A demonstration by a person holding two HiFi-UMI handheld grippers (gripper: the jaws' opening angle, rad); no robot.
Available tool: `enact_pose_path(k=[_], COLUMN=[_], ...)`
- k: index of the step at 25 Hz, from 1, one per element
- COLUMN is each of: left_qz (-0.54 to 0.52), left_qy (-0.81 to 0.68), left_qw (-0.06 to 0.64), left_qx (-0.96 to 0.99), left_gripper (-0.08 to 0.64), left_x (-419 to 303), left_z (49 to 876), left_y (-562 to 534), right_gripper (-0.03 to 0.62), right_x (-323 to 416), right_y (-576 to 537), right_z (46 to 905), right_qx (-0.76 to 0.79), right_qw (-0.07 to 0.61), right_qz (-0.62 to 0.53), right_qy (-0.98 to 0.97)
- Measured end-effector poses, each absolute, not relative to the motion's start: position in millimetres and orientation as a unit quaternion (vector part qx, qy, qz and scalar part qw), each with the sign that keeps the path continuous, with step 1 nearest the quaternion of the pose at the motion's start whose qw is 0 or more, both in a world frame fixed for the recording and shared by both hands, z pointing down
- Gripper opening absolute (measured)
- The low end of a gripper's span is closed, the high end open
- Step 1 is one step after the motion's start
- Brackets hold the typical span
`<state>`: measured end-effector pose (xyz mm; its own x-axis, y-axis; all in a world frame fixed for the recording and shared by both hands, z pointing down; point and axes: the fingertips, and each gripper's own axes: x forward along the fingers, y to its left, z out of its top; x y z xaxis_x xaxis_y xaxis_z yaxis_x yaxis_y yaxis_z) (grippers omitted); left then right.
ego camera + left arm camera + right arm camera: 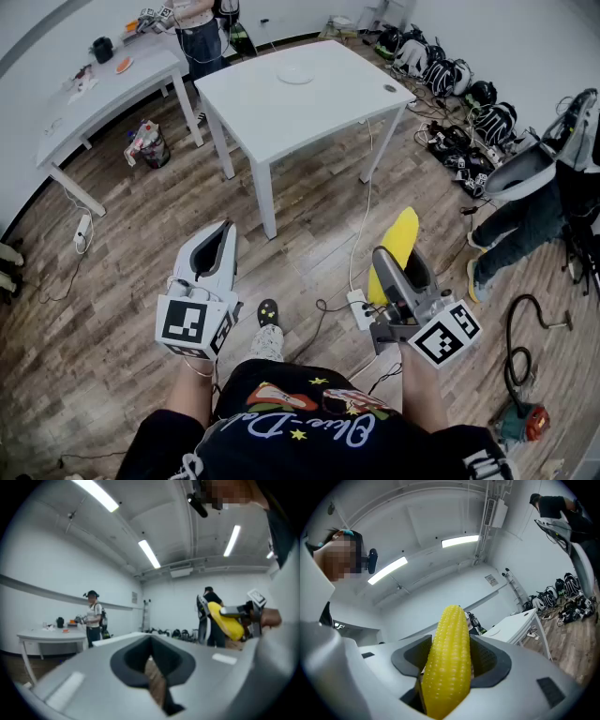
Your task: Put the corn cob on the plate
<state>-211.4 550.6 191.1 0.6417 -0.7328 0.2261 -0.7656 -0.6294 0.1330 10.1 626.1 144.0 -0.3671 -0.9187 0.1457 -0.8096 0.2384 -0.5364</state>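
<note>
The white square table [309, 103] stands well ahead of you across the wood floor, and you are not yet at it, so I judge the task to be about midway: the pick-up is done, while the carry and the set-down are left.

Your right gripper [401, 265], on the near side of that table and well short of its front edge, has its jaws spread wide and pinching the yellow corn cob [449, 663]. The cob stands between the two dark pads, its tip poking out past them toward the table.

Your left gripper [214, 246], level with the right one and equally far from the table, has its jaws pressed together on nothing.

The small round white plate [295, 73] lies empty toward the table's far side, well apart from the cob.
</note>
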Motion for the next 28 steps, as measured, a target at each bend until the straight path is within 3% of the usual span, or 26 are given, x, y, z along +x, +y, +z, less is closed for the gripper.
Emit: enact_pose_path(k=[15,28], left_qz=[0.081,0.091], left_qy=[-0.426,-0.454], left_qw=[0.163,0.158], left_qx=[0.886,0.872], left_gripper=[-0.012,-0.012], left_x=[-232,-82], left_z=[277,354], left_y=[314,95], right_gripper=[0.261,0.261], right_x=[-27,95], right_y=[345,105], right_z=[211,308], right_qx=[-0.523,-0.486], right_qw=[0.117,0.099], right_qz=[-0.306,-0.330], right_qy=[0.786,0.803])
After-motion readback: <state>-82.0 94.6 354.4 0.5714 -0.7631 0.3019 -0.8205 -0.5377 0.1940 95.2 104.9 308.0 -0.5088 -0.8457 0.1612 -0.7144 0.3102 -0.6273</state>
